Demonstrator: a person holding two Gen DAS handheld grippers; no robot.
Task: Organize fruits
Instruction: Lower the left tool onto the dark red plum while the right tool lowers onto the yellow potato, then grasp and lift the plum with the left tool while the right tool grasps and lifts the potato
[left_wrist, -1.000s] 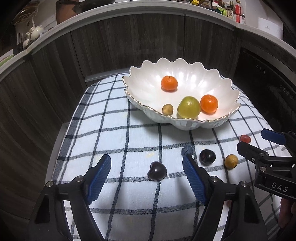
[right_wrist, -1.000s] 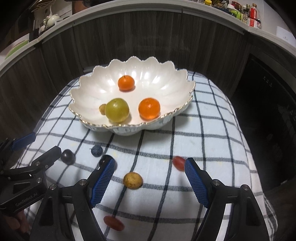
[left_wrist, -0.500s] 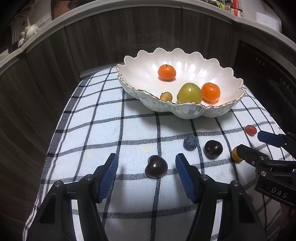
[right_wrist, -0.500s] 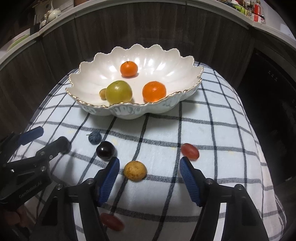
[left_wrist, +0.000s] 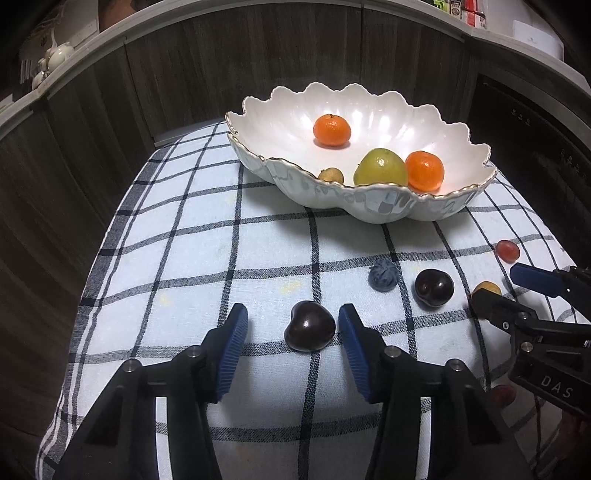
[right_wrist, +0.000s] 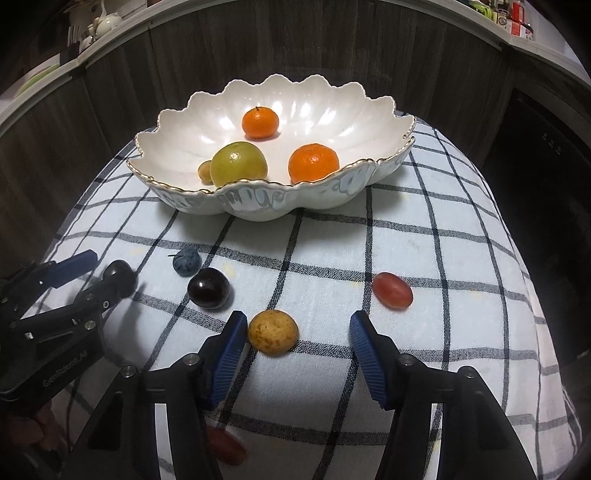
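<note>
Your left gripper (left_wrist: 291, 325) had its fingers apart around the dark cherry (left_wrist: 311, 331) on the desk, the cherry nearer the right finger. Your right gripper (right_wrist: 298, 330), also spread, had the yellow fruit (right_wrist: 273, 332) just beside its left finger, off-centre.

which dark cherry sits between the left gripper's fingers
The heart-shaped cherry, lying between the open left gripper. The rounder cherry lies off to the right, beside the blueberry.

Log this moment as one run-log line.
left gripper: open, straddling dark cherry | right gripper: open, straddling yellow-brown fruit | bowl: two oranges, green fruit, small tan fruit
</note>
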